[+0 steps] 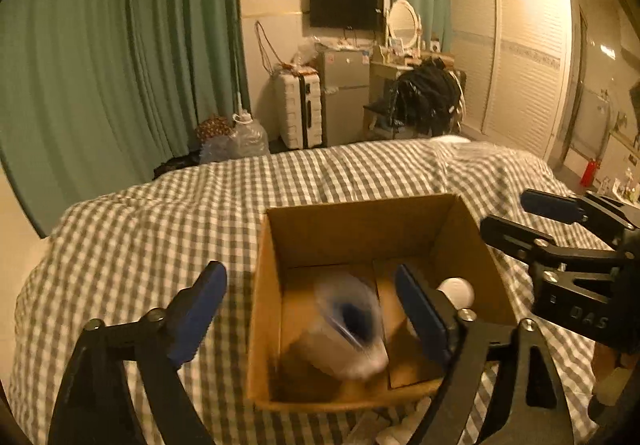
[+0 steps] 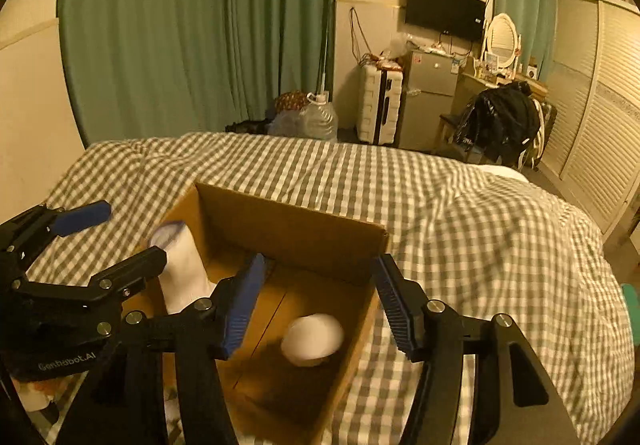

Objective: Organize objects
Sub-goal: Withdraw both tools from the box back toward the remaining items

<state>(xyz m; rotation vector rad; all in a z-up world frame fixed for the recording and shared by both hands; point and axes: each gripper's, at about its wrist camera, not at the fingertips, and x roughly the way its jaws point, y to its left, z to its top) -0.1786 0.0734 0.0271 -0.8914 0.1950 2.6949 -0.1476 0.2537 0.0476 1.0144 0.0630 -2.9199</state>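
An open cardboard box (image 1: 360,221) sits on the checked bed; it also shows in the right wrist view (image 2: 288,225). A white bottle with a blue-rimmed end (image 1: 348,329) is blurred in motion inside the box, between the open fingers of my left gripper (image 1: 312,309). In the right wrist view the bottle (image 2: 180,269) stands tilted at the box's left wall, beside the left gripper (image 2: 120,237). A white round object (image 2: 312,339) lies in the box, blurred, below my open, empty right gripper (image 2: 320,305); it also shows in the left wrist view (image 1: 456,293).
The grey-and-white checked bedcover (image 2: 460,225) surrounds the box. Beyond the bed are green curtains (image 1: 120,65), a white suitcase (image 1: 298,109), a small fridge (image 1: 346,93), water jugs (image 2: 316,121) and a chair with dark clothes (image 2: 500,121). Small white items (image 2: 36,397) lie at the near left.
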